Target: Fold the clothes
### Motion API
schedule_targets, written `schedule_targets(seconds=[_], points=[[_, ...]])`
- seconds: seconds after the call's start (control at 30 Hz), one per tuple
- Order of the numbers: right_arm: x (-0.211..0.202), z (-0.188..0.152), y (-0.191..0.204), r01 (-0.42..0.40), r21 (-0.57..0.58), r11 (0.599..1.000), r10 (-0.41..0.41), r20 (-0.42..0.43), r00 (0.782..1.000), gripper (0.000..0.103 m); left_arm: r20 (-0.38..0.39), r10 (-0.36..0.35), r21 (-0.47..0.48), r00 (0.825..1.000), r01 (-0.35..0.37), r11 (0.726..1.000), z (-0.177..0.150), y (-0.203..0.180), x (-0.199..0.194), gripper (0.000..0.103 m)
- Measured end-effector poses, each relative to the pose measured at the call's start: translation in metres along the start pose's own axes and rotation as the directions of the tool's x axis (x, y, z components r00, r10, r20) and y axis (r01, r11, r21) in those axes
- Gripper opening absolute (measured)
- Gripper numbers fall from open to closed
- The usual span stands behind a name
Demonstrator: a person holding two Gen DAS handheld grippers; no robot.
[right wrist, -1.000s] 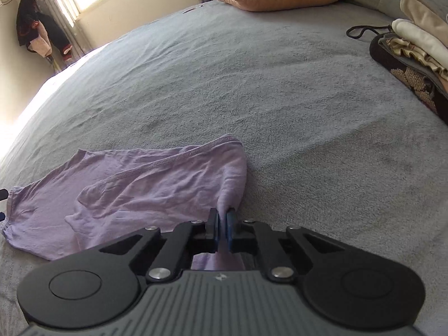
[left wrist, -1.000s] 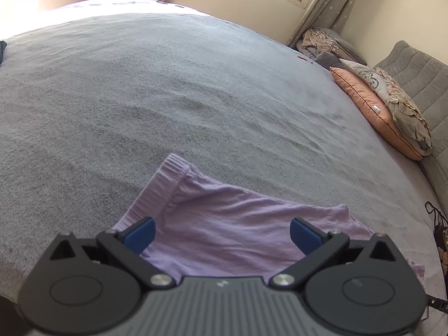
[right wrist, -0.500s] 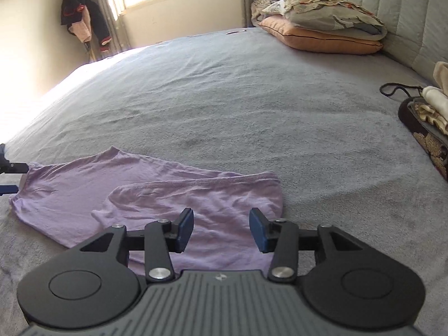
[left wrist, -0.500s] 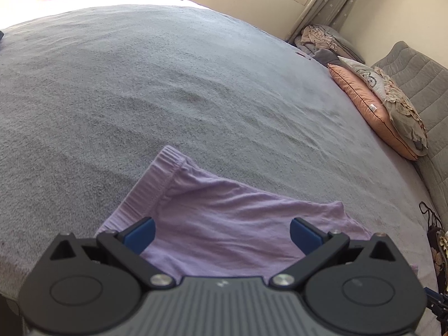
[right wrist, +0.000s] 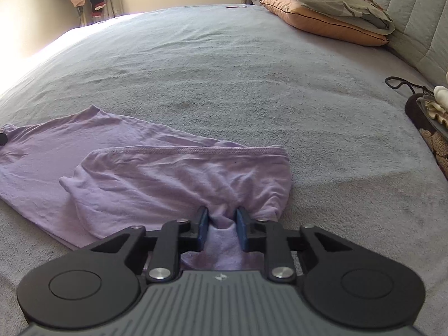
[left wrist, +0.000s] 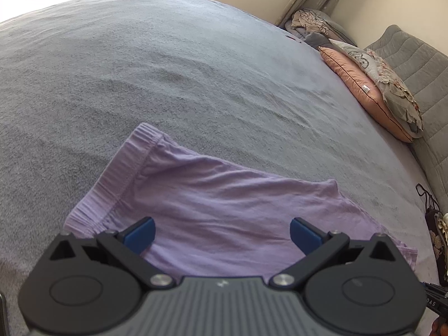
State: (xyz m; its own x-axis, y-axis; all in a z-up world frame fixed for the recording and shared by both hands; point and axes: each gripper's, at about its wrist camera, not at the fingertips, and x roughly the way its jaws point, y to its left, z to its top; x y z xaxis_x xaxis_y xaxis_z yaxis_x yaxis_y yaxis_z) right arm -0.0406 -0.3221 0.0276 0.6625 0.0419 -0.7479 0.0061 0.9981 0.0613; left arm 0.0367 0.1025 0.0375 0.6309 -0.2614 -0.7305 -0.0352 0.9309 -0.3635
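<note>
The lilac cotton shorts (right wrist: 145,179) lay low on the grey blanket (right wrist: 224,70), long axis running left to right, ribbed waistband (left wrist: 117,179) leftmost. Left gripper (left wrist: 221,233) gaped wide, empty; right gripper (right wrist: 222,228) was closing, fabric bunched between its pads.

Left gripper (left wrist: 221,233) fingers spread; right gripper (right wrist: 221,228) fingers closing.

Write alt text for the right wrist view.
The right gripper is closing its blue pads on a bunched fold of a lilac garment lying partly folded on a grey bedspread. Pillows are stacked at the far right by a padded headboard.
</note>
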Motion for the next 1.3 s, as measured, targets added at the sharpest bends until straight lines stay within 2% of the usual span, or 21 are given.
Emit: schedule_targets(seconds=[0.1, 0.2, 0.43, 0.63, 0.73, 0.77, 0.8, 0.83, 0.87, 0.93, 1.0, 1.03, 1.1, 1.2, 1.27, 1.3], points=[[-0.004, 0.000, -0.014, -0.051, 0.108, 0.993, 0.049, 0.022, 0.999, 0.006, -0.002, 0.006, -0.005, 1.000, -0.006, 1.000, -0.001, 0.002, 0.000, 0.103], [-0.015, 0.002, -0.025, -0.074, 0.178, 0.981, 0.063, 0.067, 0.996, 0.005, 0.002, 0.009, -0.023, 1.000, -0.009, 1.000, 0.000, 0.005, -0.001, 0.103], [-0.028, 0.004, -0.050, 0.092, 0.220, 0.971, -0.114, 0.090, 0.989, 0.005, -0.003, 0.006, -0.018, 1.000, -0.006, 1.000, 0.000, 0.003, -0.001, 0.103], [-0.031, 0.003, -0.062, 0.126, 0.239, 0.963, -0.147, 0.073, 0.987, 0.005, -0.007, 0.009, -0.014, 1.000, -0.009, 1.000, 0.000, 0.002, 0.000, 0.103], [-0.026, 0.002, -0.068, 0.082, 0.220, 0.972, -0.088, 0.018, 0.996, 0.008, -0.008, 0.008, -0.017, 1.000, -0.008, 1.000, 0.000, 0.002, 0.000, 0.103], [-0.026, 0.002, -0.069, 0.090, 0.212, 0.973, -0.094, 0.010, 0.996, 0.009, -0.008, 0.008, -0.019, 1.000, -0.008, 1.000, 0.000, 0.002, 0.000, 0.103], [-0.026, 0.003, -0.071, 0.098, 0.209, 0.973, -0.102, 0.009, 0.995, 0.013, -0.009, 0.007, -0.020, 1.000, -0.007, 1.000, 0.000, 0.003, 0.000, 0.103], [-0.028, 0.006, -0.075, 0.102, 0.214, 0.972, -0.109, 0.020, 0.994, 0.025, -0.009, 0.007, -0.021, 1.000, -0.007, 1.000, 0.000, 0.003, 0.000, 0.103], [-0.029, 0.011, -0.078, 0.091, 0.222, 0.971, -0.101, 0.035, 0.994, 0.032, -0.009, 0.006, -0.022, 1.000, -0.007, 1.000, 0.000, 0.003, 0.000, 0.103], [-0.027, 0.021, -0.086, 0.046, 0.235, 0.971, -0.062, 0.061, 0.996, 0.051, -0.010, 0.005, -0.025, 1.000, -0.005, 1.000, 0.000, 0.003, 0.000, 0.103], [-0.020, 0.028, -0.096, -0.021, 0.271, 0.962, 0.003, 0.067, 0.998, 0.055, -0.011, 0.004, -0.024, 1.000, -0.005, 1.000, 0.000, 0.003, 0.001, 0.103], [-0.017, 0.030, -0.099, -0.030, 0.294, 0.955, 0.011, 0.065, 0.998, 0.055, -0.012, 0.005, -0.023, 1.000, -0.005, 1.000, 0.000, 0.003, 0.001, 0.103], [-0.008, 0.035, -0.095, -0.028, 0.245, 0.969, 0.018, 0.043, 0.999, 0.055, -0.013, 0.007, -0.026, 1.000, -0.007, 1.000, 0.000, 0.002, 0.002, 0.103], [0.015, 0.038, -0.096, -0.013, 0.243, 0.970, 0.019, -0.021, 1.000, 0.053, -0.014, 0.008, -0.018, 1.000, -0.008, 1.000, 0.000, 0.000, 0.003, 0.103], [0.018, 0.038, -0.099, -0.025, 0.260, 0.965, 0.033, -0.023, 0.999, 0.037, -0.017, 0.008, -0.014, 1.000, -0.008, 1.000, 0.000, 0.000, 0.003, 0.103], [0.015, 0.038, -0.103, -0.053, 0.285, 0.957, 0.058, -0.007, 0.998, 0.011, -0.016, 0.007, -0.016, 1.000, -0.007, 1.000, 0.000, 0.000, 0.003, 0.103]])
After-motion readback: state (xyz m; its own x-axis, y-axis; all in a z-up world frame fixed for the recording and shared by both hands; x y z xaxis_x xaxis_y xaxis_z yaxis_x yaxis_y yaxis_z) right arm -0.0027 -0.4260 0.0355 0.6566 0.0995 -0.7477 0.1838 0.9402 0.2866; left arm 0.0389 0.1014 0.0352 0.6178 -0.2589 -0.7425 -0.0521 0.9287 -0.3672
